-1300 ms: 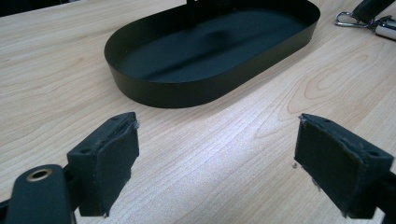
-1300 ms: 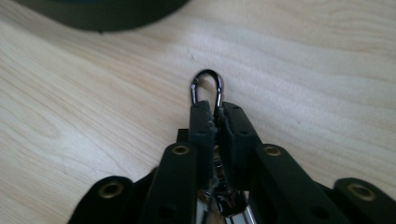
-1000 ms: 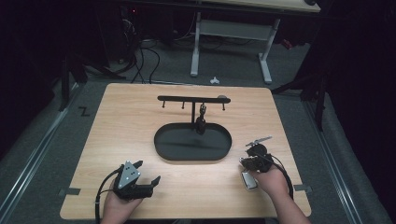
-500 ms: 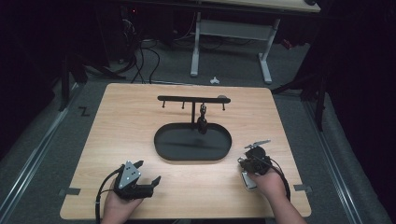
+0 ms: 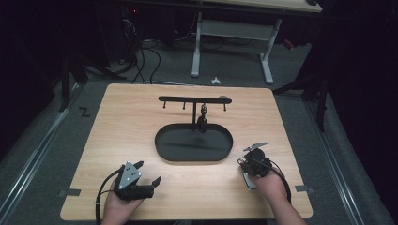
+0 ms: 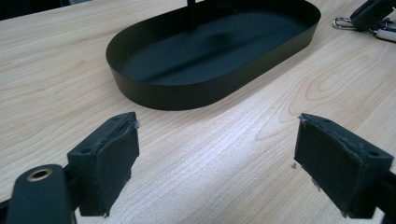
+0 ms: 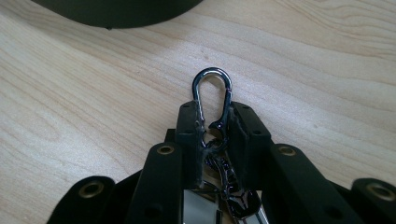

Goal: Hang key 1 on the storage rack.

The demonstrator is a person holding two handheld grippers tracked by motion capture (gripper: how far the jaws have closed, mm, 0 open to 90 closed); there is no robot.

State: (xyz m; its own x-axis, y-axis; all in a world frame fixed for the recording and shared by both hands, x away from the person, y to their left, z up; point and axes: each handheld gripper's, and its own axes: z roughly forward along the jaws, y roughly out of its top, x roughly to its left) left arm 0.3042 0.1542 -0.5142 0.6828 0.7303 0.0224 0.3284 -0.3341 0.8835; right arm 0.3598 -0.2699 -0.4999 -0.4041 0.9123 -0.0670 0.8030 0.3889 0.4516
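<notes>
A silver carabiner point(image 7: 212, 70) with a dark keychain hanging from it sticks out between the pads of my right gripper point(image 7: 213, 109), which is shut on its lower half. In the high view my right gripper point(image 5: 246, 161) rests low over the table, just right of the black oval tray point(image 5: 162, 140). A shiny tag point(image 5: 248, 181) trails under the hand. My left gripper point(image 5: 148, 172) lies near the front edge, open, with only bare wood between its pads point(image 6: 116, 154). On the rack point(image 5: 195, 99) above the tray hangs another keychain point(image 5: 202, 123).
The tray's wall point(image 6: 187, 95) stands right ahead of the left gripper; its edge point(image 7: 116, 11) is at the top of the right gripper view. The right gripper point(image 6: 373, 11) is off to the far right. Bare hooks line the rack bar. Table legs and cables lie beyond the far edge.
My right gripper has slipped slightly toward the near edge with the carabiner still in it. The left gripper has stayed put.
</notes>
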